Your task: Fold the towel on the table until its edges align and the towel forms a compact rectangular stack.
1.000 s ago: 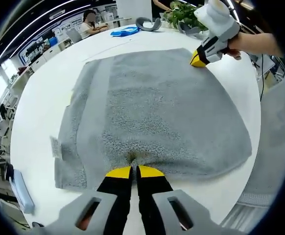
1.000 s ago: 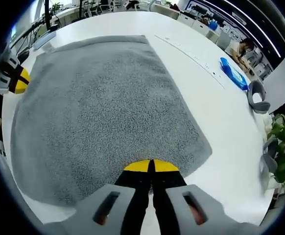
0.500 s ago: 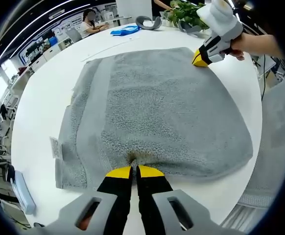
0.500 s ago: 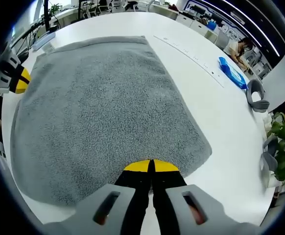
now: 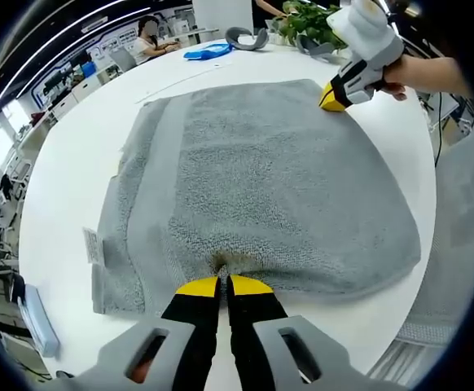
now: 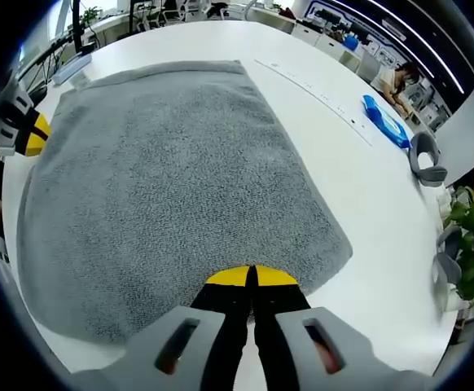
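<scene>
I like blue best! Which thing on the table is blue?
The flat blue object at the table's far side; the towel and curved pieces beside it are grey.

The towel (image 5: 261, 179) lies spread on the table (image 5: 66, 163), doubled over, with a lower layer and a tag (image 5: 93, 244) sticking out along its left side in the left gripper view. The left claw (image 5: 224, 286) sits at the towel's near edge, closed on a pinch of the cloth. The right claw (image 5: 331, 99) rests at the far right corner in that view, held by a hand (image 5: 420, 73). In the right gripper view the right claw (image 6: 249, 276) meets the towel's (image 6: 164, 187) near edge, and the left claw (image 6: 32, 134) sits at the far left edge. Beyond the towel, near the table's far rim, lie a flat object (image 6: 389, 120), a curved object (image 6: 428, 160) and a plant (image 6: 471, 248).
</scene>
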`<act>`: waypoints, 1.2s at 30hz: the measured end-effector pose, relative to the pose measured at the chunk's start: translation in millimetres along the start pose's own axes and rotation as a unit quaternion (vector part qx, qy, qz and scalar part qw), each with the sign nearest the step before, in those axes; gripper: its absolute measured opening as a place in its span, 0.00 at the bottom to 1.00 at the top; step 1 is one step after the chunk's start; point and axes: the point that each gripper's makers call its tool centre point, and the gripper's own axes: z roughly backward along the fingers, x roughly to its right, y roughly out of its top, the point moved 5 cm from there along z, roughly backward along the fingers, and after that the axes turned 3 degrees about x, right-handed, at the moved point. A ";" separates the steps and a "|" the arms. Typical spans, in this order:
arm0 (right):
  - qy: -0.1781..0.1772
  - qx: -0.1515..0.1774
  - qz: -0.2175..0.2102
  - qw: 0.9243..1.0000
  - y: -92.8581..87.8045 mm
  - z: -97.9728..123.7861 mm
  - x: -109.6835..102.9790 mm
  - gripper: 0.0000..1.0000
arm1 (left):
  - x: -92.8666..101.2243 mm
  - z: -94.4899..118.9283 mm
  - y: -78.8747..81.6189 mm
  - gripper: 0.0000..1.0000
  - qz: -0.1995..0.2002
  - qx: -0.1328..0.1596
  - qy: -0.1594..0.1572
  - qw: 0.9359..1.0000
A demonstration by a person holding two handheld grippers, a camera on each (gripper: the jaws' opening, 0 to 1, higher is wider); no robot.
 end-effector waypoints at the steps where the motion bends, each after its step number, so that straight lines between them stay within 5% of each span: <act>1: 0.000 0.000 0.001 1.000 0.2 0.2 -0.2 0.00 | -0.1 0.0 0.0 0.03 0.000 0.000 -0.001 1.000; 36: -0.001 0.016 -0.034 0.999 -19.7 13.0 -6.1 0.00 | -18.6 -15.3 20.4 0.03 -0.043 -0.028 -0.013 0.999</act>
